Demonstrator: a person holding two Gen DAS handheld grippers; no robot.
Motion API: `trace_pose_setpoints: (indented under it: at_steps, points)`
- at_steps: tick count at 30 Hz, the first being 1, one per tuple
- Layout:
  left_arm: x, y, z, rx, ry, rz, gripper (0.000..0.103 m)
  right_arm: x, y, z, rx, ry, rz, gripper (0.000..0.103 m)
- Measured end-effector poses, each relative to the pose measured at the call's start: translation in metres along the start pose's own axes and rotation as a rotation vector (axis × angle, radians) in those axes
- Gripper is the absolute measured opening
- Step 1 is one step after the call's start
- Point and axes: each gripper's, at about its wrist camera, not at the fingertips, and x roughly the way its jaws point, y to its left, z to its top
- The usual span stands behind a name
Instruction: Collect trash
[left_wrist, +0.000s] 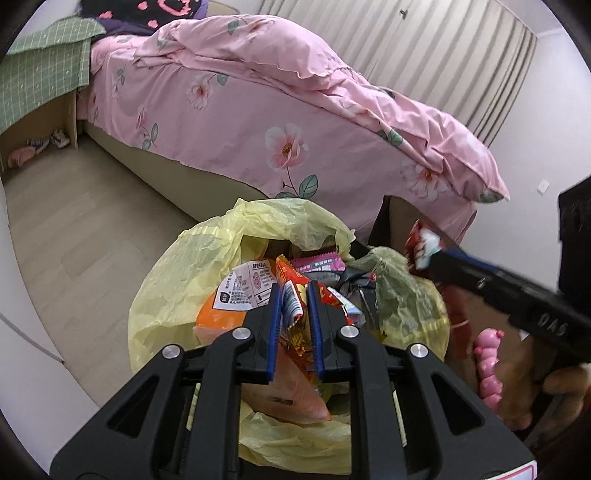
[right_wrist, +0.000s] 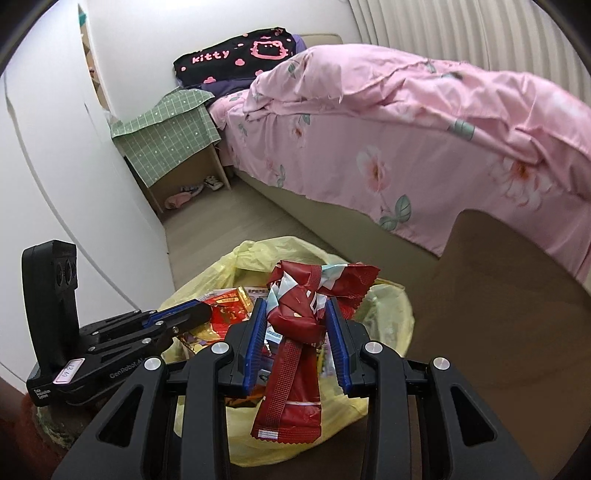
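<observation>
Up close in the left wrist view, the left gripper has its jaws nearly together, pinching a red and gold snack wrapper over the mouth of a yellow plastic trash bag that sits on the floor beside the bed. Inside the bag lie more wrappers, among them an orange packet with a white label and a pink one. From the right edge the right gripper reaches toward the bag's far rim with a crumpled red wrapper at its tip; a pink caterpillar toy lies below it, next to the person's fingers. Over in the right wrist view, the right gripper has its jaws partly spread and pressed on the crumpled red wrapper, whose long tail hangs down between them above the open trash bag. The left gripper comes in from the left, its tip over the bag on the red and gold snack wrapper. A pink floral quilt covers the bed behind
</observation>
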Motion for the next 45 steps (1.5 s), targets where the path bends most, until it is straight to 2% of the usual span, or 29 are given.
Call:
trace_pose_setpoints:
  at_steps: [2,4,6,7,9,15,17,20,25,30,34,38,45]
  points:
    - [-0.002,0.001,0.001,-0.016,-0.001,-0.010,0.018,0.006,0.000,-0.002,-0.003,0.007,0.001,0.033]
    - [-0.005,0.004,0.001,-0.041,-0.006,-0.021,0.030,0.009,-0.001,-0.004,0.010,0.025,0.013,0.034]
    - [-0.011,0.007,0.003,-0.076,-0.021,-0.037,0.047,0.011,-0.005,-0.004,0.037,0.043,0.022,0.039]
    - [-0.017,0.007,0.005,-0.091,-0.037,-0.043,0.049,0.009,-0.006,-0.004,0.041,0.040,0.024,0.046]
    - [-0.025,0.006,0.007,-0.097,-0.052,-0.042,0.058,0.001,-0.006,-0.005,0.041,0.024,0.011,0.047]
    - [-0.049,-0.016,0.006,-0.040,-0.045,-0.024,0.078,-0.054,-0.005,-0.017,0.073,-0.052,-0.037,0.048]
    - [-0.061,-0.029,0.001,0.013,-0.043,-0.005,0.082,-0.081,0.001,-0.029,0.061,-0.077,-0.094,0.048]
    - [-0.081,-0.047,-0.012,0.078,-0.049,0.005,0.084,-0.116,0.011,-0.052,0.062,-0.098,-0.182,0.048]
    - [-0.117,-0.076,-0.040,0.200,-0.052,0.031,0.084,-0.165,0.033,-0.092,0.067,-0.126,-0.255,0.048]
    - [-0.153,-0.099,-0.068,0.302,-0.048,0.116,0.084,-0.206,0.060,-0.130,0.078,-0.160,-0.335,0.048]
    - [-0.175,-0.100,-0.080,0.280,-0.026,0.135,0.084,-0.226,0.075,-0.152,0.125,-0.154,-0.317,0.048]
    - [-0.196,-0.098,-0.084,0.279,-0.073,0.187,0.084,-0.234,0.087,-0.164,0.140,-0.162,-0.343,0.048]
    - [-0.210,-0.095,-0.083,0.288,-0.105,0.165,0.084,-0.237,0.102,-0.166,0.134,-0.176,-0.364,0.048]
